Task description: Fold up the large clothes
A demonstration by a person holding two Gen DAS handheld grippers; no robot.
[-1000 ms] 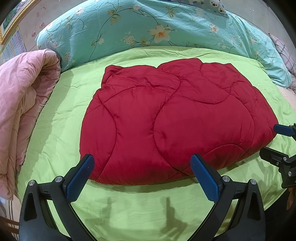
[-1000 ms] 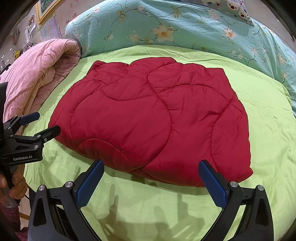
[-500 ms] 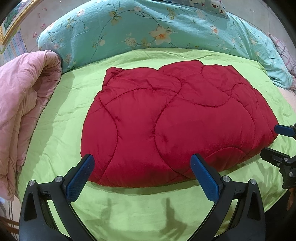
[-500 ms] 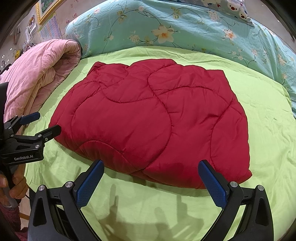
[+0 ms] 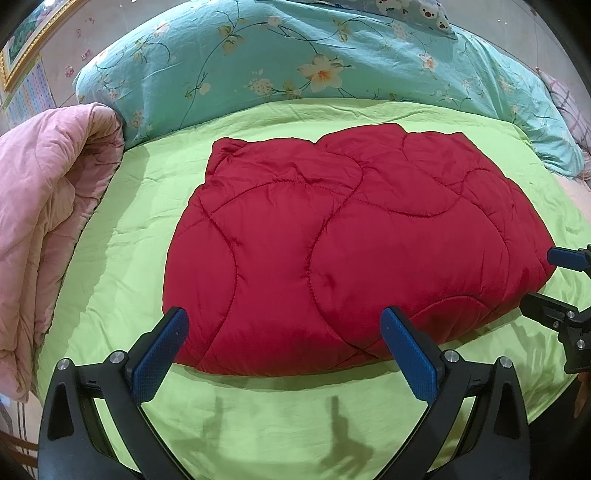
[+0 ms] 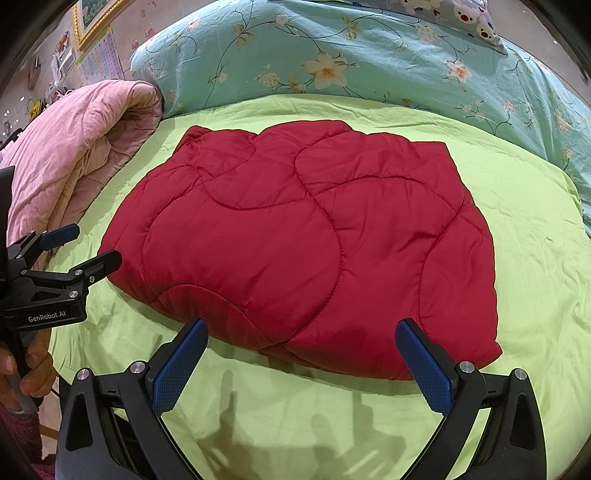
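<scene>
A red quilted garment (image 5: 351, 251) (image 6: 306, 243) lies folded into a thick flat bundle in the middle of the lime-green bed sheet (image 5: 140, 206). My left gripper (image 5: 284, 354) hovers open just short of the bundle's near edge, nothing between its blue pads. My right gripper (image 6: 301, 363) is open too, in front of the near edge further right. Each gripper shows in the other's view: the right one (image 5: 554, 280) at the bundle's right corner, the left one (image 6: 81, 243) at its left corner, held by a hand (image 6: 26, 365).
A rolled pink quilt (image 5: 48, 206) (image 6: 74, 147) lies along the left side of the bed. A turquoise floral duvet (image 5: 314, 66) (image 6: 351, 62) is heaped across the back, with a bear-print pillow (image 6: 465, 14) on it. Green sheet stretches right of the bundle (image 6: 535, 236).
Both views have drawn back and risen very slightly, so the red bundle sits a little lower and farther. The grippers stay open and the garment has not moved.
</scene>
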